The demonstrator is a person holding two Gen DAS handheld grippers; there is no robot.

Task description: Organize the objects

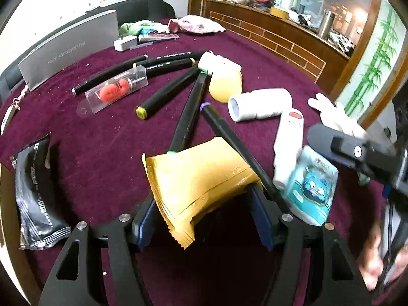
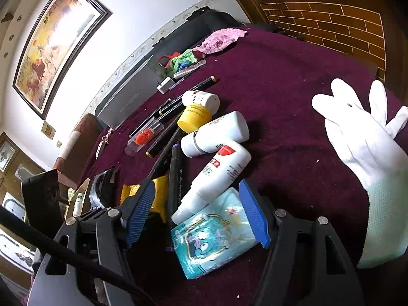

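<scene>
Yellow snack packet (image 1: 201, 186) sits clamped between the blue pads of your left claw (image 1: 204, 219). In the left wrist view it juts forward from the claw, its crimped edge hanging toward the camera, above the maroon worktop (image 1: 76, 132). Two black markers (image 1: 188, 112) lie under it, running away from you toward a yellow-capped bottle (image 1: 225, 85). A black foil sachet (image 1: 35, 193) lies well apart to your left. To your right, the other claw's dark finger reaches over a pale blue tissue pack (image 1: 309, 186).

In the right wrist view, your right claw (image 2: 201, 211) stands wide with nothing in it, pads either side of the tissue pack (image 2: 214, 237), which lies flat on the worktop (image 2: 293, 89) with its long axis slanting left to right. A white tube (image 2: 216, 176) rests on the pack's far edge, pointing away and right. A white glove (image 2: 367, 142) lies off to the right. The right claw is plainly nearer the pack; closing on it would likely nudge the tube.
</scene>
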